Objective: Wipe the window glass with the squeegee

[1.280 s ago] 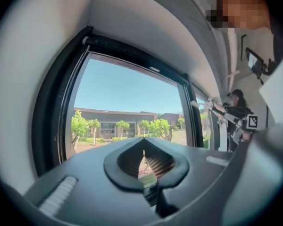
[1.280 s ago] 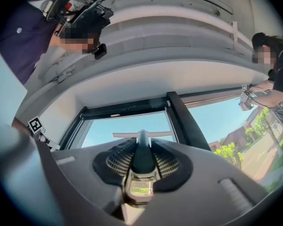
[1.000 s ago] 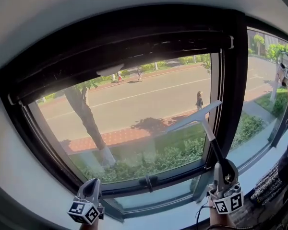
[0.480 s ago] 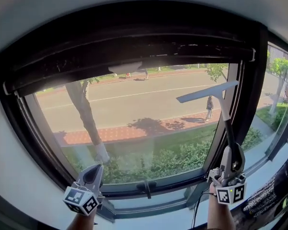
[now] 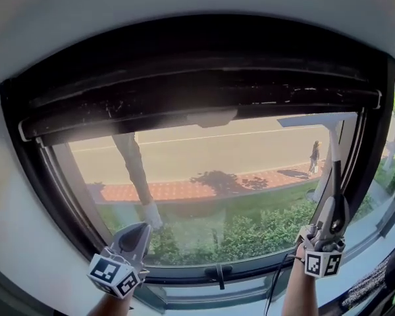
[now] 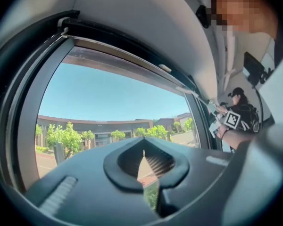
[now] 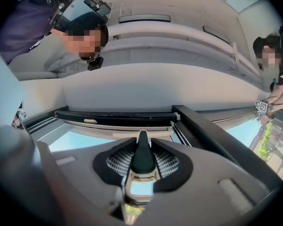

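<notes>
Left gripper: the left gripper point(image 5: 137, 234) sits at 7 o'clock in the head view, low before the pane. Its jaws are closed together on nothing, and it looks idle.
Right gripper: the right gripper point(image 5: 334, 217) is at 5 o'clock, jaws clamped on the squeegee's handle point(image 7: 142, 157) and pointing up toward 12.
Squeegee: the squeegee point(image 5: 332, 157) stands nearly upright along the pane's right edge. Its blade point(image 5: 315, 120) lies level at 2 o'clock, just under the upper frame point(image 5: 204, 87), seemingly against the window glass point(image 5: 224, 170).
Done: cannot tell; no streaks, foam or wet bands show on the glass.
Left: with the blade in the top right corner, a downward pull looks due here. The middle and left of the pane would follow.
</notes>
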Demonstrator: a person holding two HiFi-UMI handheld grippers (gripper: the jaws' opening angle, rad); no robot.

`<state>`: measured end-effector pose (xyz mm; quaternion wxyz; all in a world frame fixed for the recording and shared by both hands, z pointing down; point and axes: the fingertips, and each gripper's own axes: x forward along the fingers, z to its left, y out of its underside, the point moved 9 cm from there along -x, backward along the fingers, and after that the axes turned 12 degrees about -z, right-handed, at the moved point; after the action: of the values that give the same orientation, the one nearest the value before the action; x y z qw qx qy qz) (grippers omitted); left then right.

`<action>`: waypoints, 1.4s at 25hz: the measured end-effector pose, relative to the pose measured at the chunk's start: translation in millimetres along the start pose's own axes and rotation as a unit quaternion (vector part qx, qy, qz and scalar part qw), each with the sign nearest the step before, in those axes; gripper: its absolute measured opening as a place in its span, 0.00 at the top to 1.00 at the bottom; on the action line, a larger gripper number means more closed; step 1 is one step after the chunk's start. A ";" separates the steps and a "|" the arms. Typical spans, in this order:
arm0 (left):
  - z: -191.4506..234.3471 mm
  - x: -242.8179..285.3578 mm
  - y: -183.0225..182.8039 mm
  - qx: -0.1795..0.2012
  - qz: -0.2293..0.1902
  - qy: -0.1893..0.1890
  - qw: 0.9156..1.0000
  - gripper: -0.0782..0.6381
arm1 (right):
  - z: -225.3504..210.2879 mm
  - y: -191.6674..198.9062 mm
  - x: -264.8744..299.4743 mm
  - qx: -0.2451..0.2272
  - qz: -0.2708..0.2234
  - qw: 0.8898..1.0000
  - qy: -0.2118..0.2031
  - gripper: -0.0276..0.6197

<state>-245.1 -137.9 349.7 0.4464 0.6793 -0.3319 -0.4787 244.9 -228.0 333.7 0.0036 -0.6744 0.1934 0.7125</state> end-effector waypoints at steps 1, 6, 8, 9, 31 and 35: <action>3.8 -1.4 -0.5 0.000 -0.001 0.000 1.000 0.88 | 3.0 4.4 3.4 0.000 -0.004 1.000 0.003 0.80; 21.6 -14.0 5.1 -0.011 -0.001 -0.010 1.000 0.88 | 9.5 17.6 23.9 0.001 -0.018 1.000 0.017 0.80; 25.7 -11.8 6.8 -0.010 0.000 -0.006 1.000 0.88 | 10.4 19.8 30.4 -0.003 -0.025 0.999 0.021 0.80; 27.6 -9.9 7.2 -0.009 0.000 -0.004 1.000 0.88 | 11.8 21.8 33.2 -0.005 -0.027 0.999 0.023 0.80; 40.7 -6.4 26.6 -0.037 0.000 0.024 0.999 0.88 | 12.3 26.4 55.2 -0.011 -0.012 1.000 0.017 0.80; 36.7 -5.2 31.8 -0.046 0.003 0.028 0.999 0.88 | 8.1 26.8 48.7 0.009 -0.004 1.000 0.015 0.80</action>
<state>-282.3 -156.1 375.6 0.4879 0.6701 -0.2993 -0.4726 225.6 -263.0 294.2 0.0102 -0.6861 0.1972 0.7002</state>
